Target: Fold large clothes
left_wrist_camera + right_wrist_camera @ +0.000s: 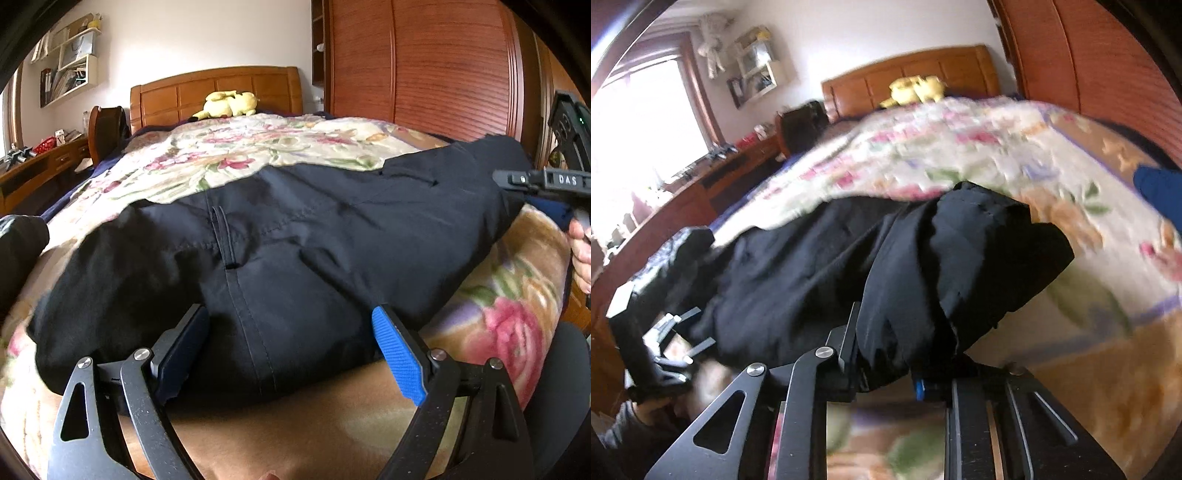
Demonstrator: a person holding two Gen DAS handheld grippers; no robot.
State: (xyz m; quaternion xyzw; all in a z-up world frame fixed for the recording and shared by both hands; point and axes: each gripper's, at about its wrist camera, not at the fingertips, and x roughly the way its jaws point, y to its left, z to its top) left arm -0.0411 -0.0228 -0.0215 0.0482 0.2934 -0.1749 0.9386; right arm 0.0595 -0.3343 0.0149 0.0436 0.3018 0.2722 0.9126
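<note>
A large black garment [288, 254] lies spread across the floral blanket [258, 147] on the bed. My left gripper [291, 350] is open, its blue-padded fingers [397, 354] spread over the garment's near edge. My right gripper [886, 354] is shut on a bunched fold of the same black garment [923, 258] and holds it slightly lifted; the view is blurred. The right gripper also shows at the far right of the left wrist view [535, 181], at the garment's right end. The left gripper shows at the left of the right wrist view [683, 339].
A wooden headboard [218, 92] with a yellow plush toy [229, 105] stands at the far end. A wooden wardrobe [424, 62] is to the right, a desk [40, 166] and wall shelves [70, 55] to the left. Another dark item [18, 243] lies at the left.
</note>
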